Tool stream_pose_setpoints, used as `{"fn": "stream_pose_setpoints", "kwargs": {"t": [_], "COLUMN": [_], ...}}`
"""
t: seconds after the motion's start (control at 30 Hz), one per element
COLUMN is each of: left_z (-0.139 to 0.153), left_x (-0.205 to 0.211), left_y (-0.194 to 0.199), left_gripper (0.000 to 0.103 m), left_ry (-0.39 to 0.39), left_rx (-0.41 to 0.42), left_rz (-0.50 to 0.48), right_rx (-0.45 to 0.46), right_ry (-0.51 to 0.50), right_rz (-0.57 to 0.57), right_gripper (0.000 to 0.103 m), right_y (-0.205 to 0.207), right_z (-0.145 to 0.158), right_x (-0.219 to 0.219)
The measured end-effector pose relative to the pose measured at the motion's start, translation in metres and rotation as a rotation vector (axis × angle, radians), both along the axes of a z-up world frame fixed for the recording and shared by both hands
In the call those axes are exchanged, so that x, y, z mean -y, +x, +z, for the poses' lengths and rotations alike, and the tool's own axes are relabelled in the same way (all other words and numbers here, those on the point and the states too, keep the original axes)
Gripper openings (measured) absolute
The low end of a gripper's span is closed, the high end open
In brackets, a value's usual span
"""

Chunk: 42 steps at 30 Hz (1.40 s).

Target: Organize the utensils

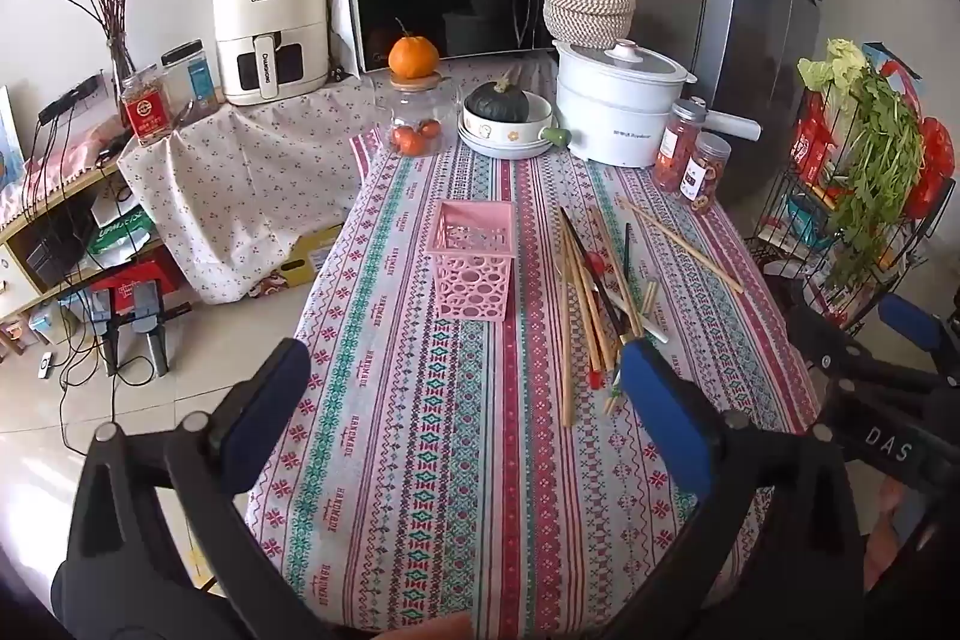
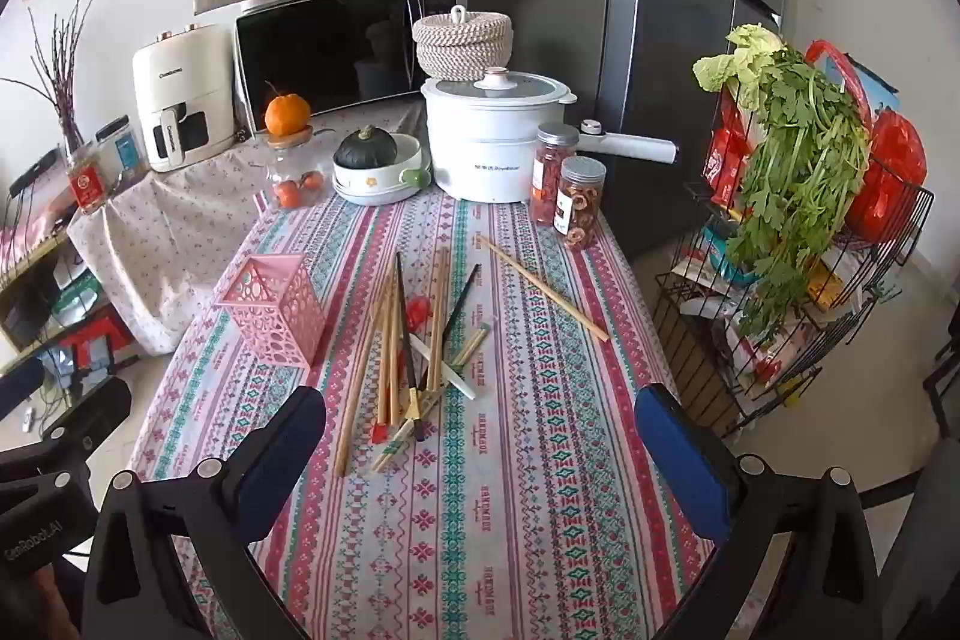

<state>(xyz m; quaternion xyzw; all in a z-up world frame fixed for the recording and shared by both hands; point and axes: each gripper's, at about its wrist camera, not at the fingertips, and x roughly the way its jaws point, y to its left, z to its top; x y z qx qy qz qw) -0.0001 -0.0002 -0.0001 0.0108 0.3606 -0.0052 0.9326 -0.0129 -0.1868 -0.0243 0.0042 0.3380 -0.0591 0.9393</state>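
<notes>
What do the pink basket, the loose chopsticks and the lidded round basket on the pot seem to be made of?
Pink basket: likely moulded plastic, matte, with uniform colour and punched round holes.
Chopsticks: the pale ones look like bamboo or wood, tan and unglossed; the dark ones' material is unclear.
Lidded round basket: probably woven rope or straw, with coiled ribbed rows.

the cream air fryer [image 1: 271, 31] reads "changhong" on its body and handle, the striped tablecloth [image 1: 456, 460] repeats "handmade", "das" marks the right gripper [image 1: 888, 451], and the left gripper [image 2: 36, 538] shows "genrobot.ai".
</notes>
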Motion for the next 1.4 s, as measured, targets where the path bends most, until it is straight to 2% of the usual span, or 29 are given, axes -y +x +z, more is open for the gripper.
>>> {"fn": "stream_pose_setpoints", "kwargs": {"t": [0.27, 0.63, 1.4], "left_z": [0.002, -0.001, 0.0], "left_x": [0.008, 0.0, -0.003], "left_y": [0.001, 0.001, 0.002], "left_gripper": [0.103, 0.103, 0.103], "left_ry": [-0.011, -0.044, -0.045], "left_rx": [-0.007, 0.008, 0.006], "left_rz": [0.0, -0.002, 0.001], "right_rx": [0.007, 0.008, 0.005], "right_ry": [0.007, 0.018, 0.022], "right_rz": [-0.001, 0.0, 0.0], "right_gripper": [0.103, 0.103, 0.103], "right_y": [0.0, 0.0, 0.0], "right_z": [0.0, 0.0, -0.001], "right_x": [0.0, 0.001, 0.001]}}
